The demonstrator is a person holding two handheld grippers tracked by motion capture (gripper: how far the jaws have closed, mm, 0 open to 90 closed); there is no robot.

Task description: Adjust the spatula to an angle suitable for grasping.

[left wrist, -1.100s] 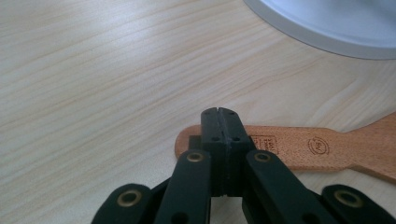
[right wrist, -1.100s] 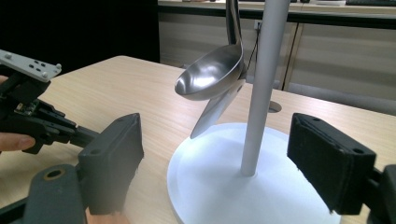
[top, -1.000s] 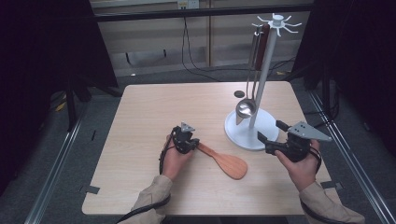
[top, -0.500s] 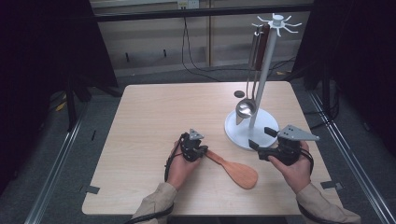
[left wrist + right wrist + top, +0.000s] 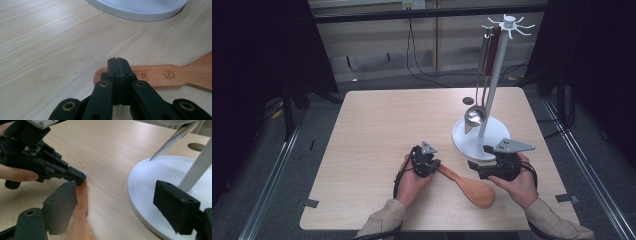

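A lab or test cell, not a home: the bare wooden worktop (image 5: 387, 130) stands alone on grey floor between metal floor rails (image 5: 272, 180), with black curtains (image 5: 257, 55) on both sides, loose cables (image 5: 417, 60) trailing behind, and tape marks (image 5: 307, 203) on the floor.

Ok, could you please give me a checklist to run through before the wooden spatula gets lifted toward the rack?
1. Left gripper shut on the wooden spatula at the handle end: ok, jaws closed over the end of the handle in the left gripper view.
2. Spatula lying flat on the table: ok, blade to the person's right.
3. Right gripper ready to take over: ok, its jaws stand open above the spatula near the rack's white base.
4. Free hook on the rack top: ok, several prongs look bare.
5. Ladle hanging clear of the lifting path: cannot tell.
6. Firmness of the left grip: cannot tell.
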